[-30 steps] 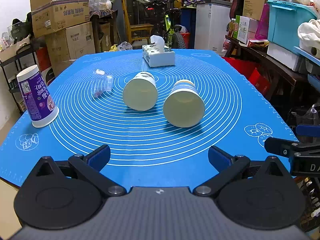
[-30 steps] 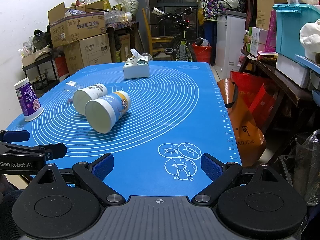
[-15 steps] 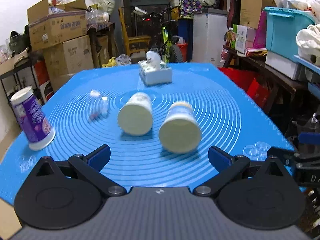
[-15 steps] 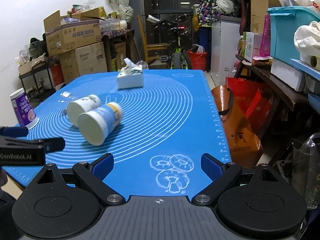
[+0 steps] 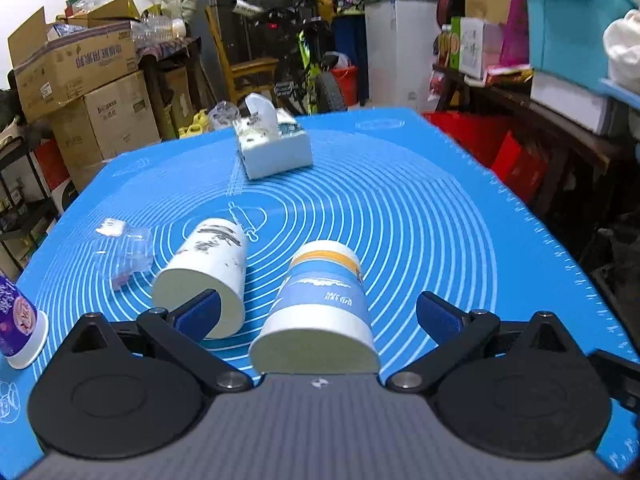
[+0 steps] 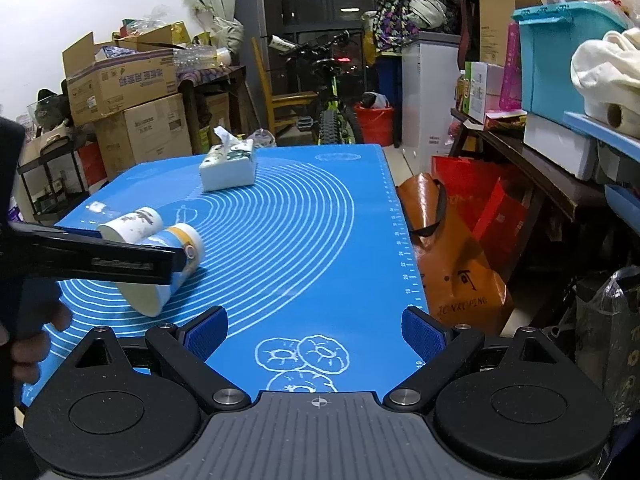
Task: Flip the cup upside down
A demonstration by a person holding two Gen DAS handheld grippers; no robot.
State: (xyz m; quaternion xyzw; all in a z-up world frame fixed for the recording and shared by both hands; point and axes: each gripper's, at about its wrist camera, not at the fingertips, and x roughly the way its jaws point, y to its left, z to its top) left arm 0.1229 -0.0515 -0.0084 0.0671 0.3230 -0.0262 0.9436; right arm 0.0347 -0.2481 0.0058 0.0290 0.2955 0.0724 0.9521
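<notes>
A blue and white paper cup [image 5: 320,308] lies on its side on the blue mat [image 5: 420,220], mouth toward me. My left gripper [image 5: 318,314] is open with its fingers on either side of this cup, not touching it. A white paper cup [image 5: 204,268] lies on its side just left of it, behind the left finger. In the right wrist view the blue cup [image 6: 168,272] and white cup [image 6: 132,224] lie at the left, partly hidden by the left gripper's body. My right gripper [image 6: 316,330] is open and empty near the mat's front right edge.
A white tissue box [image 5: 276,148] stands at the mat's far side. A crumpled clear plastic cup [image 5: 128,252] lies left of the white cup. A purple cup [image 5: 16,328] stands upside down at the far left. Boxes, a bicycle and shelves surround the table.
My left gripper has moved forward and down so the blue and white cup now lies between its open fingers. The right gripper has lifted slightly and stayed open.
</notes>
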